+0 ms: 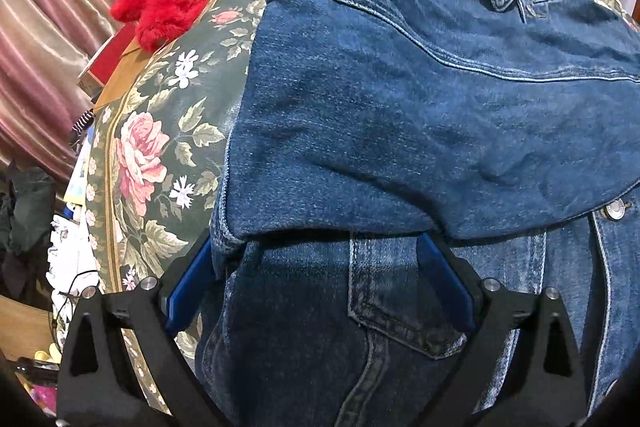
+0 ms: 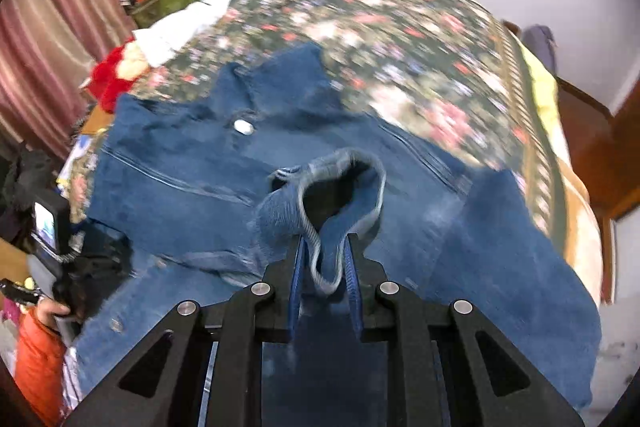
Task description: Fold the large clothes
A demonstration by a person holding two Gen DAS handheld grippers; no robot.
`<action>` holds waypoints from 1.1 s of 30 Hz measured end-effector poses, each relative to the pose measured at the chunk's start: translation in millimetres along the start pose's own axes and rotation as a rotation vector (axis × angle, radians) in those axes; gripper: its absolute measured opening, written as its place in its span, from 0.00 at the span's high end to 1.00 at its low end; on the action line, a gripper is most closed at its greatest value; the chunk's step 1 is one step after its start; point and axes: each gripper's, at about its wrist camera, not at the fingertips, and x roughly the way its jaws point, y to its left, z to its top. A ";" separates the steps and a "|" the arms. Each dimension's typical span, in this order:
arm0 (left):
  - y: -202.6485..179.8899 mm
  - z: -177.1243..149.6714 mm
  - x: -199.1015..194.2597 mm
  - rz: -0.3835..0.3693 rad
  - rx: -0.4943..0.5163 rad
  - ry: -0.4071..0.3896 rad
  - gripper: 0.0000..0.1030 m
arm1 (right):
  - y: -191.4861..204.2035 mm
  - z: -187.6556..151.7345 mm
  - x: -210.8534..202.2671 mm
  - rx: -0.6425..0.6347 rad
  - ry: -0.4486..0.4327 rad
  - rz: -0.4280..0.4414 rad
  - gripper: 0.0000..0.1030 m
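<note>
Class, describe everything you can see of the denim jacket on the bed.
The denim jacket is dark blue with paler stitched seams, a collar, a flapped chest pocket and metal buttons. It lies spread on the floral bedspread, one sleeve folded across its body. The right gripper is shut on the other sleeve's cuff, lifting it. The open left gripper straddles the folded sleeve's edge.

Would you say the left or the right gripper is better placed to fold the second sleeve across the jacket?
Probably the right gripper: it is shut on the sleeve cuff, lifted above the denim jacket. The left gripper is open, holding nothing.
</note>
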 end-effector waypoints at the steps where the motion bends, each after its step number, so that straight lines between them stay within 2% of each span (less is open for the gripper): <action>1: 0.3 0.9 -0.9 -0.001 0.001 0.011 0.05 | -8.2 -6.4 0.0 0.009 0.008 -0.012 0.84; 5: 6.6 12.5 -16.7 -0.016 -0.019 0.015 0.06 | -33.7 -21.5 -8.1 0.049 0.005 -0.025 0.83; 8: 4.1 29.8 -43.9 -0.057 -0.019 -0.038 0.06 | -52.1 -20.5 -21.4 0.102 -0.021 -0.010 0.83; 11: -14.2 50.3 -75.3 -0.117 0.012 -0.114 0.06 | -66.2 -13.9 -30.4 0.168 -0.023 0.066 0.83; 14: -56.3 70.6 -104.4 -0.215 0.089 -0.167 0.06 | -71.8 -6.3 -31.4 0.219 0.015 0.125 0.83; 16: -90.1 78.2 -116.6 -0.289 0.145 -0.173 0.06 | -73.4 -5.0 -32.1 0.227 0.030 0.128 0.83; 20: -155.7 78.5 -133.8 -0.434 0.260 -0.185 0.06 | -77.1 -12.6 -31.6 0.189 0.025 0.018 0.83; 22: -194.1 74.3 -135.2 -0.455 0.349 -0.175 0.06 | -82.1 -22.4 -26.5 0.163 0.049 -0.019 0.83; 25: -244.4 68.1 -132.7 -0.420 0.452 -0.183 0.07 | -93.3 -38.3 -19.8 0.161 0.090 -0.026 0.83; 29: -280.1 64.8 -134.6 -0.337 0.551 -0.267 0.26 | -109.7 -61.5 -23.7 0.182 0.099 -0.023 0.83; 31: -286.0 66.8 -133.3 -0.346 0.572 -0.275 0.47 | -116.2 -69.5 -27.9 0.190 0.090 -0.035 0.83; 33: -288.5 70.9 -129.4 -0.386 0.579 -0.246 0.65 | -122.2 -75.4 -33.4 0.197 0.081 -0.046 0.83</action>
